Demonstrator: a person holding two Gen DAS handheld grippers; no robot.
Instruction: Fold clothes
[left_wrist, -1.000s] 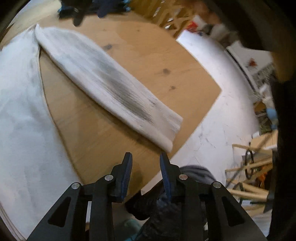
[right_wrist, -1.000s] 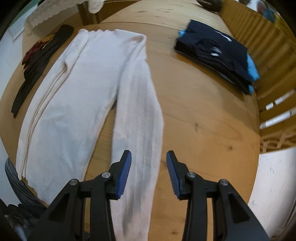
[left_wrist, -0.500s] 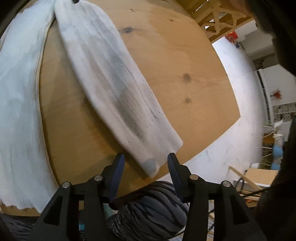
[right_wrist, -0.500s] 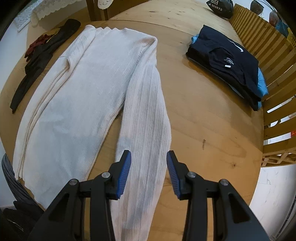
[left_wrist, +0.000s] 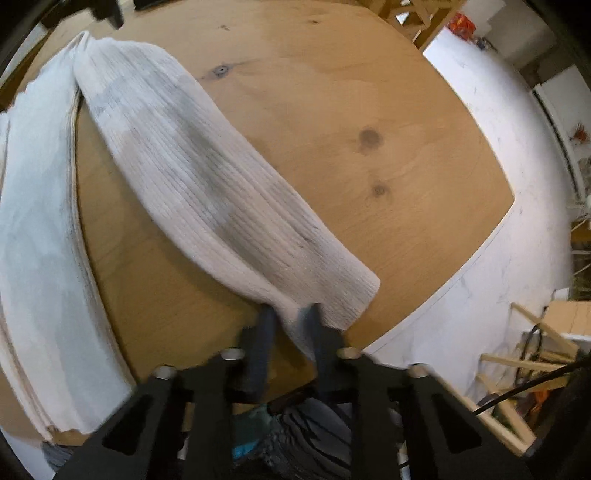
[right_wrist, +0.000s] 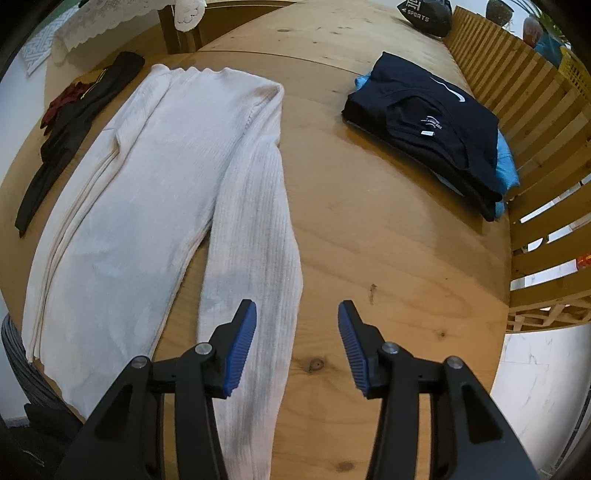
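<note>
Gripping: the left gripper (left_wrist: 286, 314) is pinching the cuff end of the sleeve (left_wrist: 207, 184), its fingers (left_wrist: 264, 332) having just been closing on the knit, with cloth bunched between them.
Right gripper (right_wrist: 295, 328): hovering over the desk (right_wrist: 369, 221) with its blue fingers (right_wrist: 242, 343) released; they have just been widening, and nothing is lying between them but bare wood, the sleeve (right_wrist: 255, 229) passing under the left finger.
Sweater (right_wrist: 147, 177): lying flat on the desk, cream and ribbed, its body stretching along the left side in the right wrist view, the sleeve angling away from the shoulder toward the near edge.
Sleeve cuff (left_wrist: 347, 295): sitting just beside the desk edge in the left wrist view, partly lifting at the pinched corner.
Dark stack (right_wrist: 424, 125): resting folded at the far right of the desk, well apart from the sweater, with a light blue piece (right_wrist: 504, 166) showing beneath it.
Black garment (right_wrist: 66, 136): lying in a long strip just beside the sweater's far left edge, a dark red bit (right_wrist: 59, 107) touching it.
Slatted rail (right_wrist: 517, 110): running along the right side of the desk.
Floor (left_wrist: 498, 221): showing white past the desk edge.
</note>
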